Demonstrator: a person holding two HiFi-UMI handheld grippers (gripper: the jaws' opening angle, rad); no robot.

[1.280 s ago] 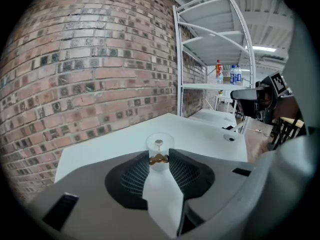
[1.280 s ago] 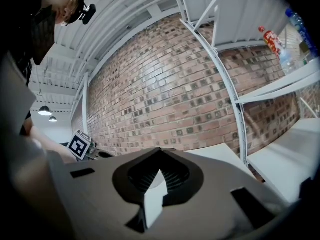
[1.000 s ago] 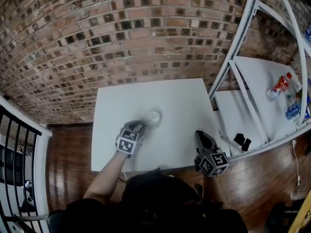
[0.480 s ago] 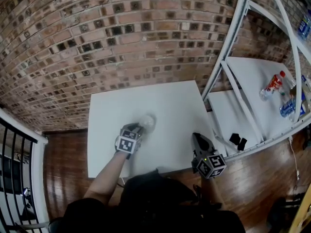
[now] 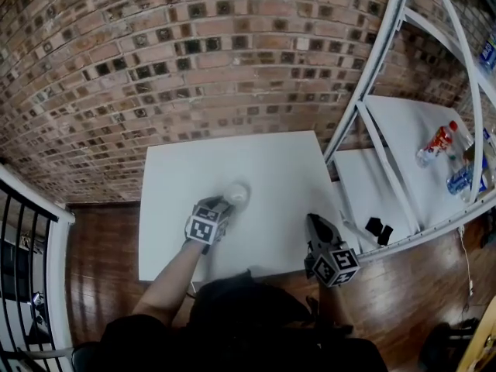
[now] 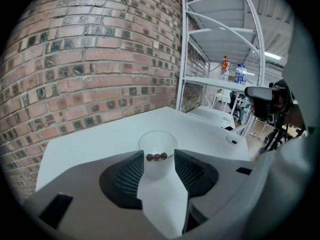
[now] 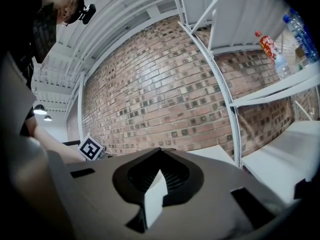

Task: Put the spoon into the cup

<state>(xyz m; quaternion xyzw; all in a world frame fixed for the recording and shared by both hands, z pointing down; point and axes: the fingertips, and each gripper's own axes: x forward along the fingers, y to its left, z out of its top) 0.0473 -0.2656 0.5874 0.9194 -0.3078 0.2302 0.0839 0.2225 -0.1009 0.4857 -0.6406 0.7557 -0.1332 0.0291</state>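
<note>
A clear plastic cup (image 5: 236, 194) stands upright near the middle of the white table (image 5: 271, 161). My left gripper (image 5: 223, 206) reaches it from the near side. Seen from the left gripper view, the cup (image 6: 158, 149) sits between the fingertips of the left gripper (image 6: 156, 160), whose jaws are opening and stand just off its sides. A small dark brown beaded piece (image 6: 156, 156) shows at the cup's near rim; I cannot tell whether it belongs to the spoon. My right gripper (image 5: 315, 219) hovers by the table's near right corner, shut and empty (image 7: 160, 151).
A white metal rack (image 5: 372, 91) stands to the right of the table, with bottles (image 5: 438, 142) and small black items (image 5: 377, 229) on its shelf. A brick wall (image 5: 194, 53) runs behind the table. A black railing (image 5: 23, 239) is at the left.
The left gripper stays at the cup and has dipped only slightly. The right gripper has not moved. The head view itself has shifted a little.
</note>
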